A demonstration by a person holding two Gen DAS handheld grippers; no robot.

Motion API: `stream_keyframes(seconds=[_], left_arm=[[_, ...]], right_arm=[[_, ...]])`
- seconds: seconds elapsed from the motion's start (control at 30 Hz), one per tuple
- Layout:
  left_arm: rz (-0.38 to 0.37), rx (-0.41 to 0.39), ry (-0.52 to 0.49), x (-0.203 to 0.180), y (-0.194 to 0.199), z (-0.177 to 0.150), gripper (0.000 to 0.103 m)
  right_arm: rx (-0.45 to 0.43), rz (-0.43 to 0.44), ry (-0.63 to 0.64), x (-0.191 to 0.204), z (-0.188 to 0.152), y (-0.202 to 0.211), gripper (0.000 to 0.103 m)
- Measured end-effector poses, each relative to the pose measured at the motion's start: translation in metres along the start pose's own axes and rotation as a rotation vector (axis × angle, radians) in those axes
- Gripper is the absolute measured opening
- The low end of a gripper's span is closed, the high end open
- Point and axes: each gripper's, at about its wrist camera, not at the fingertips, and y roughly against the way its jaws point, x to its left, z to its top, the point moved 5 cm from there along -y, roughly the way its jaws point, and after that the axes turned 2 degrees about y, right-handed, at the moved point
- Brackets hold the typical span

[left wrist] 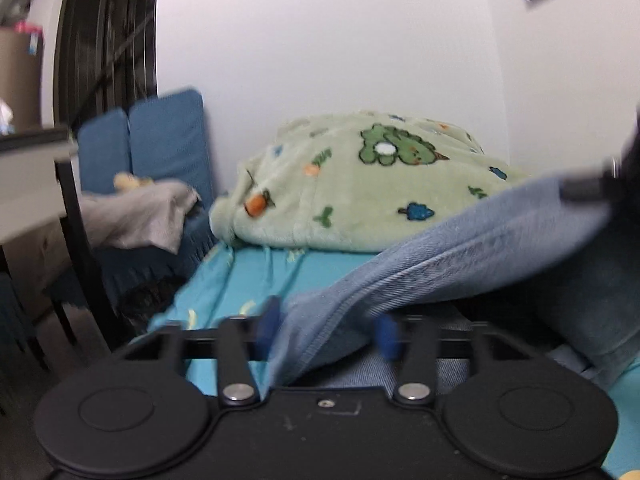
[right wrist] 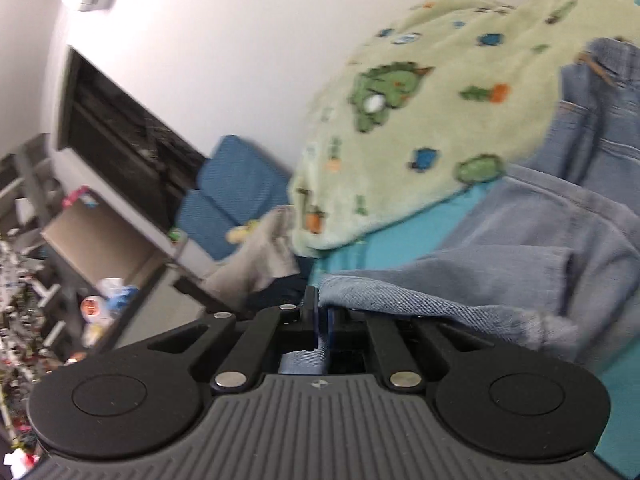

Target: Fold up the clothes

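Both grippers are lifting the jeans [left wrist: 460,248] off the bed [left wrist: 248,276]: right gripper [right wrist: 322,312] is pinching an edge shut, left gripper [left wrist: 328,330] is standing apart around denim, which is stretching rightward between them.

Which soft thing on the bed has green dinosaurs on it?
The fluffy pale green blanket, heaped by the wall. The blue denim garment in front is plain, and so is the grey cloth beside the bed.
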Motion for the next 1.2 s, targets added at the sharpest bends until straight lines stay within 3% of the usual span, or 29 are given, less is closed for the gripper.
stream_keyframes(seconds=[0.07, 0.17, 0.2, 0.37, 0.43, 0.47, 0.5, 0.63, 0.7, 0.73, 0.77, 0.8, 0.87, 0.97, 1.1, 1.2], left_arm=[[-0.001, 0.006, 0.006, 0.003, 0.002, -0.001, 0.015], [-0.008, 0.006, 0.022, 0.008, 0.006, 0.002, 0.011], [-0.011, 0.011, 0.036, 0.010, 0.007, 0.003, 0.011], [-0.014, 0.015, 0.016, 0.013, 0.011, 0.008, 0.010], [-0.002, 0.013, -0.003, 0.013, 0.012, 0.007, 0.010], [0.001, 0.016, -0.002, 0.012, 0.012, 0.007, 0.010], [0.004, 0.018, -0.001, 0.013, 0.011, 0.007, 0.010], [0.016, 0.019, -0.021, 0.011, 0.009, 0.004, 0.010], [0.024, 0.023, -0.021, 0.012, 0.009, 0.003, 0.010], [0.021, 0.027, -0.018, 0.012, 0.008, 0.002, 0.011], [0.012, 0.034, -0.015, 0.012, 0.007, 0.002, 0.011], [0.008, 0.037, -0.019, 0.011, 0.008, 0.002, 0.011], [0.018, 0.029, -0.034, 0.010, 0.010, 0.002, 0.011], [-0.007, 0.039, -0.008, 0.013, 0.013, 0.004, 0.010], [-0.070, 0.025, -0.016, 0.002, 0.030, 0.008, 0.009], [-0.091, 0.007, -0.054, -0.012, 0.038, 0.010, 0.009]], right_arm=[[0.017, -0.079, -0.022, -0.020, -0.005, -0.007, 0.011], [0.033, -0.137, -0.214, -0.062, -0.011, -0.010, 0.032], [0.038, -0.132, -0.288, -0.074, -0.013, -0.010, 0.042], [0.062, -0.065, -0.567, -0.110, -0.027, -0.012, 0.044], [0.064, -0.015, -0.660, -0.111, -0.028, -0.010, 0.059], [0.065, 0.013, -0.702, -0.111, -0.028, -0.008, 0.074], [0.073, 0.025, -0.726, -0.109, -0.027, -0.007, 0.081], [0.186, 0.015, -0.746, -0.097, -0.035, -0.013, 0.082], [0.239, -0.014, -0.770, -0.101, -0.045, -0.020, 0.076], [0.257, -0.035, -0.780, -0.106, -0.050, -0.023, 0.070], [0.260, -0.060, -0.777, -0.111, -0.052, -0.024, 0.040], [0.247, -0.081, -0.756, -0.113, -0.050, -0.024, 0.015], [0.229, -0.092, -0.667, -0.106, -0.039, -0.024, 0.013], [0.181, -0.089, -0.355, -0.068, -0.003, -0.022, 0.012], [-0.008, 0.002, 0.095, 0.011, 0.045, -0.001, 0.010], [-0.147, 0.091, 0.308, 0.052, 0.063, 0.018, 0.009]])
